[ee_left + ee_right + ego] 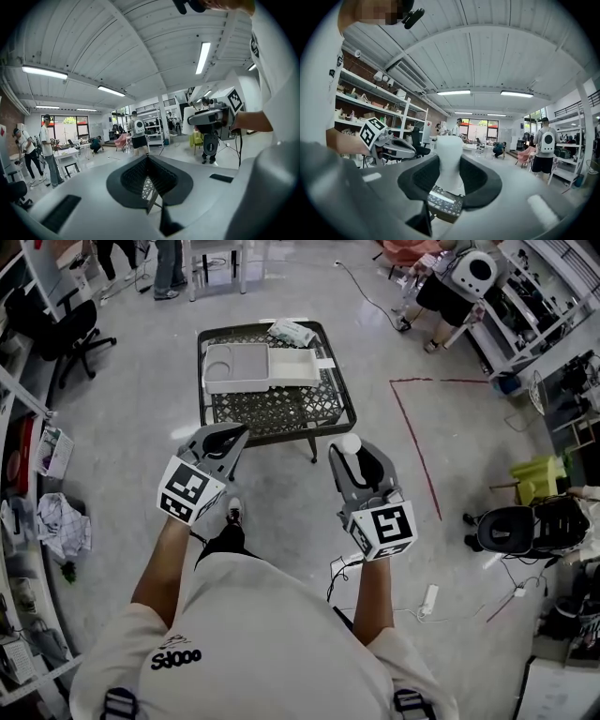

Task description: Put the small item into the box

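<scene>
A small white bottle-shaped item [449, 149] stands between the jaws of my right gripper [450, 165], which is shut on it. In the head view its round top [351, 443] pokes out of the right gripper [357, 461], held over the floor just short of the table. The white box [260, 367] lies on the black mesh table [281, 413], ahead and to the left. My left gripper [225, 439] hovers near the table's front left edge. Its jaws [147, 158] are shut with nothing in them.
A crinkled packet [292, 332] lies at the table's far edge behind the box. Red tape [412, 442] marks the floor to the right. A black office chair [70, 334] stands at far left, and a green stool [536, 476] and a black device [525, 526] at right. People stand in the background.
</scene>
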`<state>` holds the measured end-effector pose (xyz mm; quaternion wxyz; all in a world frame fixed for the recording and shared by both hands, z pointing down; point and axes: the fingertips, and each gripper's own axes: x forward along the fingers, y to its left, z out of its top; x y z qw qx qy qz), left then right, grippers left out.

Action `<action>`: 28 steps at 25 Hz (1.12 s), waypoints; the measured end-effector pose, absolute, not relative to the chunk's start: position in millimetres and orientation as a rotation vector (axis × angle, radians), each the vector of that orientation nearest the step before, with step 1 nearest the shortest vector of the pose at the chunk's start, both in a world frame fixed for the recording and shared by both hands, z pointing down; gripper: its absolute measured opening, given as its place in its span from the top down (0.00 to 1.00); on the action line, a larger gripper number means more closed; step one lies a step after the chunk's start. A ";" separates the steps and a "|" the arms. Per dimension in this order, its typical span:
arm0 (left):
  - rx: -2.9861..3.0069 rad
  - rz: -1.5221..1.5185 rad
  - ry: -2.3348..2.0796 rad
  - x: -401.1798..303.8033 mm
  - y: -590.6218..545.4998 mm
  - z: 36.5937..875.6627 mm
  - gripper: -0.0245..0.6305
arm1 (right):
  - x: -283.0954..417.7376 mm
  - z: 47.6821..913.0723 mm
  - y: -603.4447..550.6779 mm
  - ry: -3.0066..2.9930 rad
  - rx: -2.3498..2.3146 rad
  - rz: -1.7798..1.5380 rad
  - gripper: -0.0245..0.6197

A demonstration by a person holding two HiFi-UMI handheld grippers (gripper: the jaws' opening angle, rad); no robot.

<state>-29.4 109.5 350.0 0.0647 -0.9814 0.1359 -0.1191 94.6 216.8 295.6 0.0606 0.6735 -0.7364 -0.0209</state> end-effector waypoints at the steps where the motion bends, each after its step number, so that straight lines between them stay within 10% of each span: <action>1: -2.963 -0.359 0.406 -26.0 98.0 349.5 0.95 | 97.9 294.8 206.8 -2.222 2.043 -0.061 0.74; 28: -3.012 -0.418 0.304 7.7 -102.1 370.1 0.95 | 124.5 305.3 14.2 -2.140 2.103 0.037 0.75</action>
